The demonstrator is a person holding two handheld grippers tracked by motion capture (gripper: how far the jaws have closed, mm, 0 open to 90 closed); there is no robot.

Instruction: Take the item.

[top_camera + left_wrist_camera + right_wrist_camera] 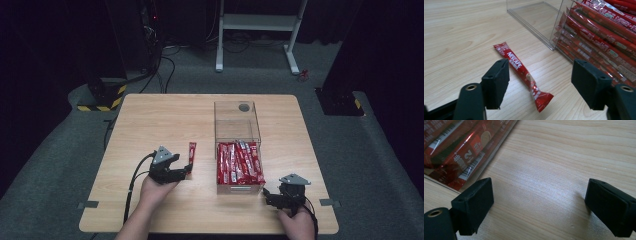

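Spread fingers flanking loose sachet

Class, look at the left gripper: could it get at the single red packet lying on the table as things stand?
Probably yes. The left gripper is open, its jaws either side of the packet, which lies flat on bare table beside the clear box, nothing between.

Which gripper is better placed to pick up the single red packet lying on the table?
Probably the left gripper: its jaws are open around the loose packet. The right gripper is open beside the clear box.
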